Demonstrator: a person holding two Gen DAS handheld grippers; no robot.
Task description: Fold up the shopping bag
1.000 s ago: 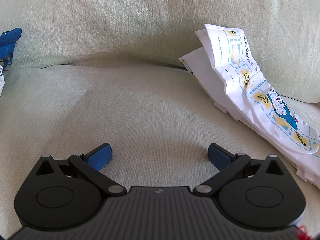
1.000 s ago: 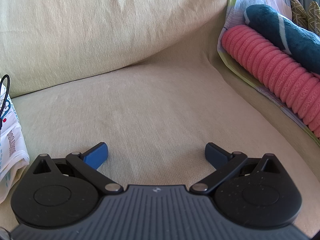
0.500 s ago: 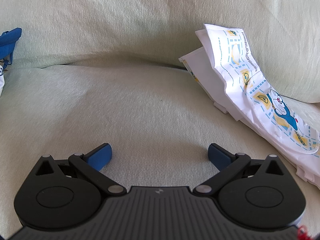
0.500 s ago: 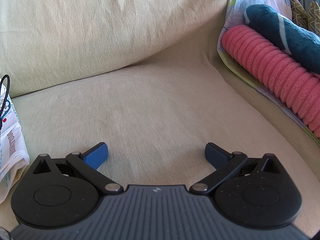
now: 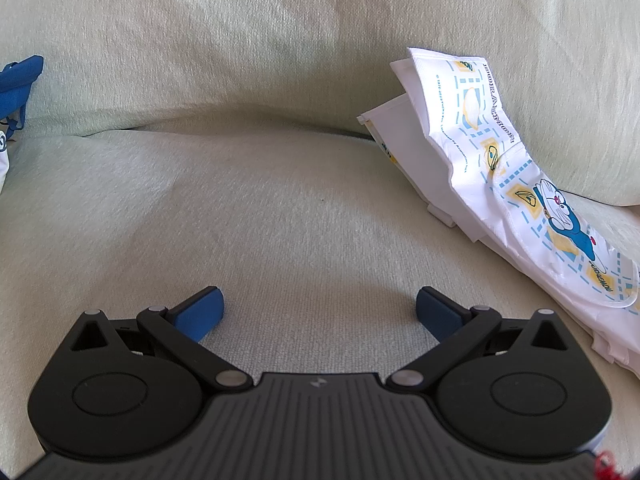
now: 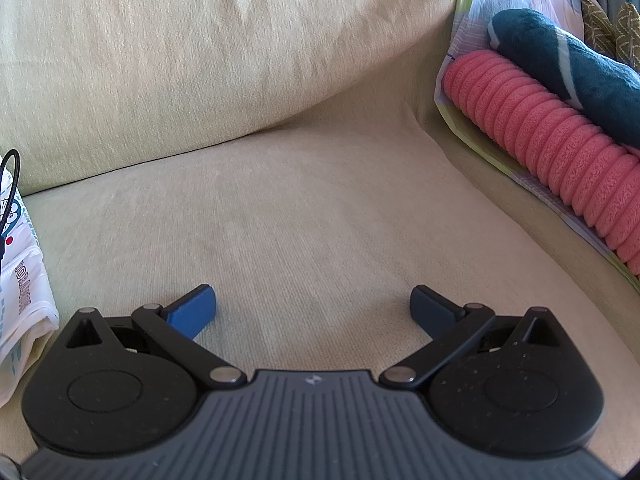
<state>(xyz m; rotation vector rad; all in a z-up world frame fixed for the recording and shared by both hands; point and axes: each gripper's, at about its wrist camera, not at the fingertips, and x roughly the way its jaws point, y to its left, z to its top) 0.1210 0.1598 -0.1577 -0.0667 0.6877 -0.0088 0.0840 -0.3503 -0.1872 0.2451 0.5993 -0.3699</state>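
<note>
A white shopping bag [image 5: 496, 184] printed with a blue cartoon cat lies crumpled on the pale sofa seat, at the right of the left wrist view, its top leaning on the back cushion. Part of the same bag [image 6: 20, 280] shows at the left edge of the right wrist view. My left gripper [image 5: 319, 310] hovers low over the seat, open, left of the bag, with nothing between its blue fingers. My right gripper [image 6: 313, 307] is also open and empty, over bare seat to the right of the bag.
The sofa back cushion [image 5: 280, 40] rises behind the seat. A blue strap [image 5: 18, 84] sits at the far left. A pink ribbed roll [image 6: 552, 136] and a dark teal plush [image 6: 568, 76] lie on the right armrest side. A thin black cable [image 6: 10, 184] loops near the bag.
</note>
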